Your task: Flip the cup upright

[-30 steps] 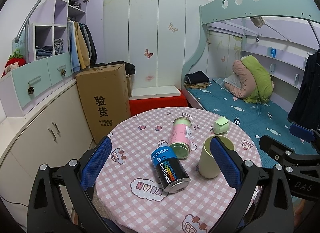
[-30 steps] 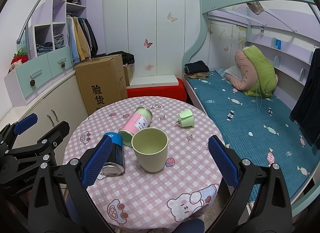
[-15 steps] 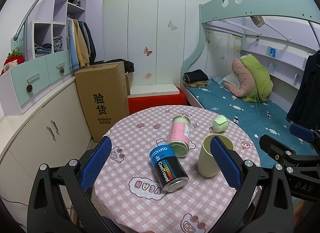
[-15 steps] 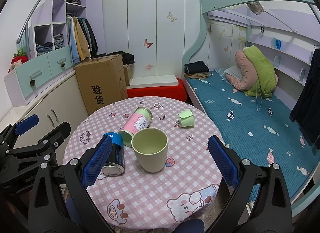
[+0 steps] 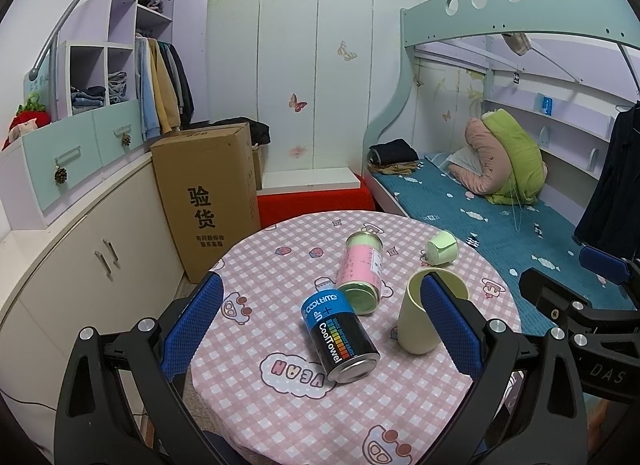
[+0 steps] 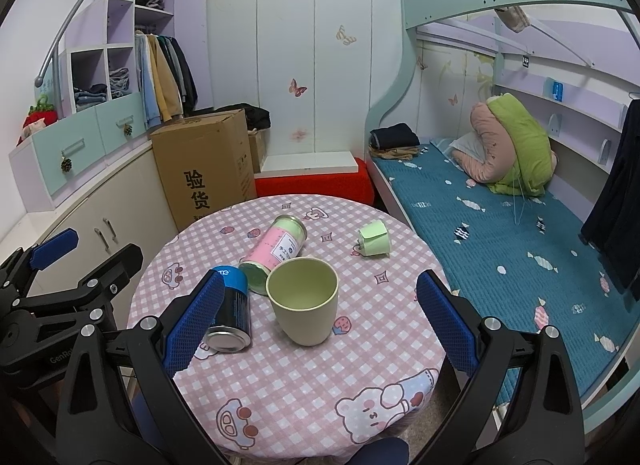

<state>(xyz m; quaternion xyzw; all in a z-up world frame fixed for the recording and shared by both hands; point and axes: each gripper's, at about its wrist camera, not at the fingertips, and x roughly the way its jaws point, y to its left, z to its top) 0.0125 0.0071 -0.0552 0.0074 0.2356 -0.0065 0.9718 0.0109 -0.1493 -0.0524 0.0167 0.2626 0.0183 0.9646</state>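
Barely anything moved since a second ago, just the left hand-held gripper [image 5: 322, 329] drifting slightly, both it and the right hand-held gripper [image 6: 320, 323] spread wide and empty, with the cup [image 6: 303, 300] standing upright on the tabletop [image 6: 304, 393] beside two tipped cans.

On the counter [image 6: 304, 381]: cup [image 6: 303, 300] upright near the middle, can [image 6: 230, 315] lying just left of it, canister [image 6: 274, 254] lying behind both, small cup [image 6: 374, 243] tipped over farther back to the right. Behind the counter, left, a cardboard box [image 6: 204, 169]; right of the counter, a bed [image 6: 504, 241].
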